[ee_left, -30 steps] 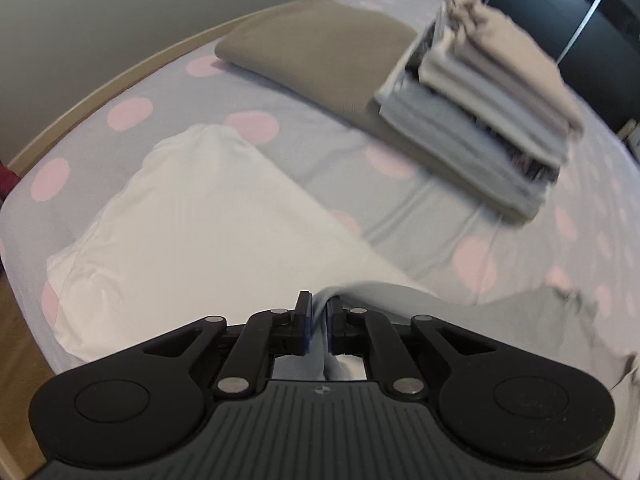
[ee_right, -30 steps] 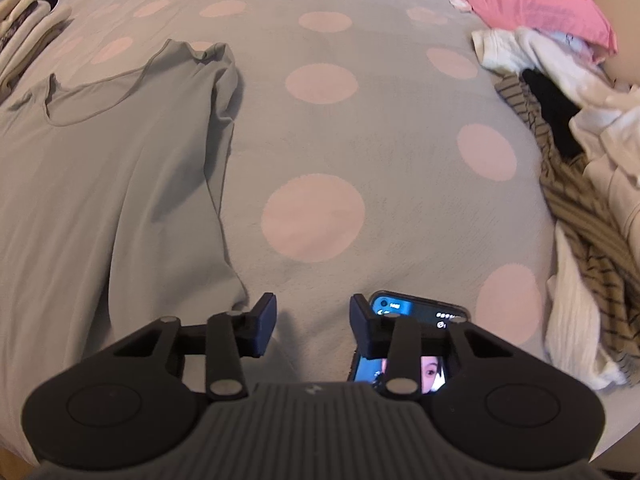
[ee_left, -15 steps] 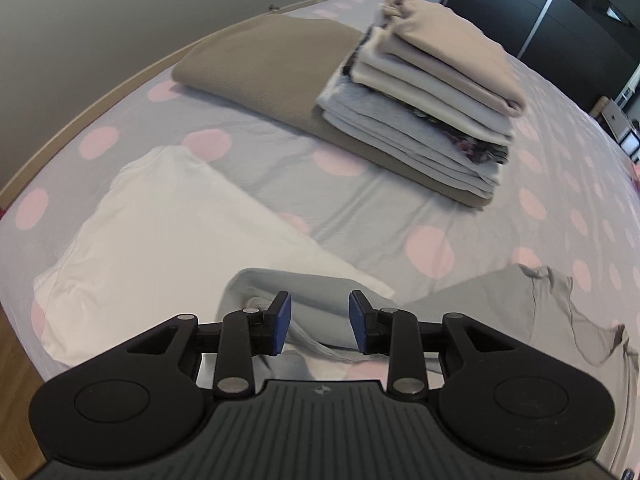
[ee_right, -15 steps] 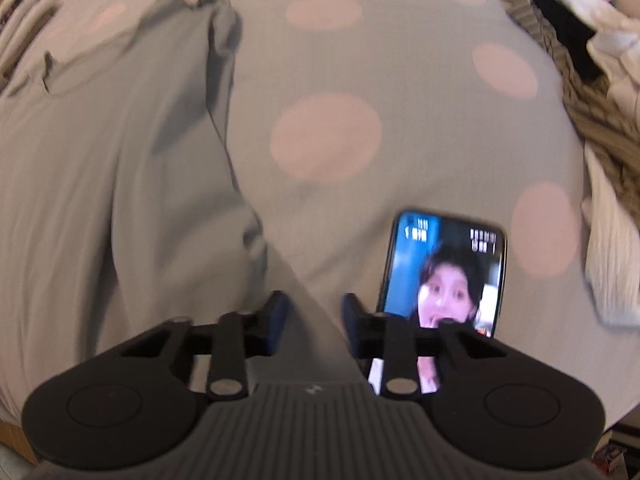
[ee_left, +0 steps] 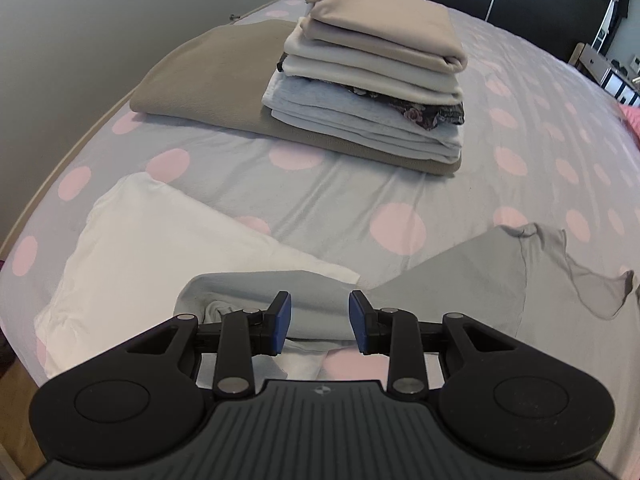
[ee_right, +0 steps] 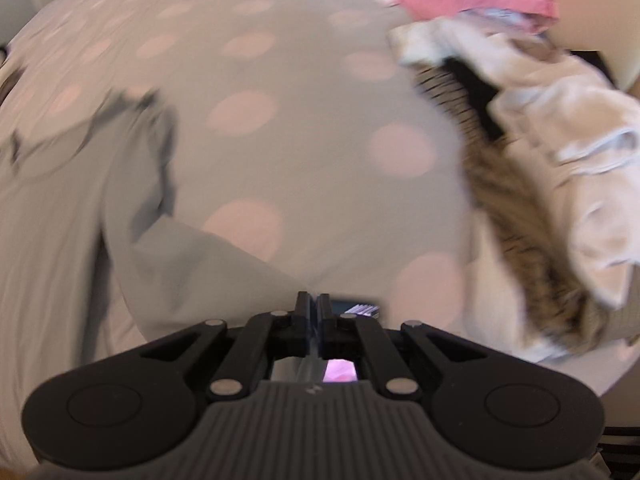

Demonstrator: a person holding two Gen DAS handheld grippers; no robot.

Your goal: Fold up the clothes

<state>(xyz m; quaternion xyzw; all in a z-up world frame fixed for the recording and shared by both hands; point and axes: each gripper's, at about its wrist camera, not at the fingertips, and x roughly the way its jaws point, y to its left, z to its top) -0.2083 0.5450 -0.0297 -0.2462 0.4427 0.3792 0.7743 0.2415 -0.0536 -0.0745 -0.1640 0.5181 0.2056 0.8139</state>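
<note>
Since a second ago the grey garment (ee_left: 460, 280) has been released by the left tongs (ee_left: 320, 322), whose blue pads are now held apart above a folded-over corner of it, while its other edge (ee_right: 208, 276) has been clamped by the right tongs (ee_right: 313, 316), closed on the cloth beside a phone (ee_right: 362, 307). The garment is spread on the dotted bed (ee_left: 360, 196), partly over a white garment (ee_left: 160, 240), with a stack of folded clothes (ee_left: 372, 80) farther back and an unfolded heap (ee_right: 540, 160) at the right.
</note>
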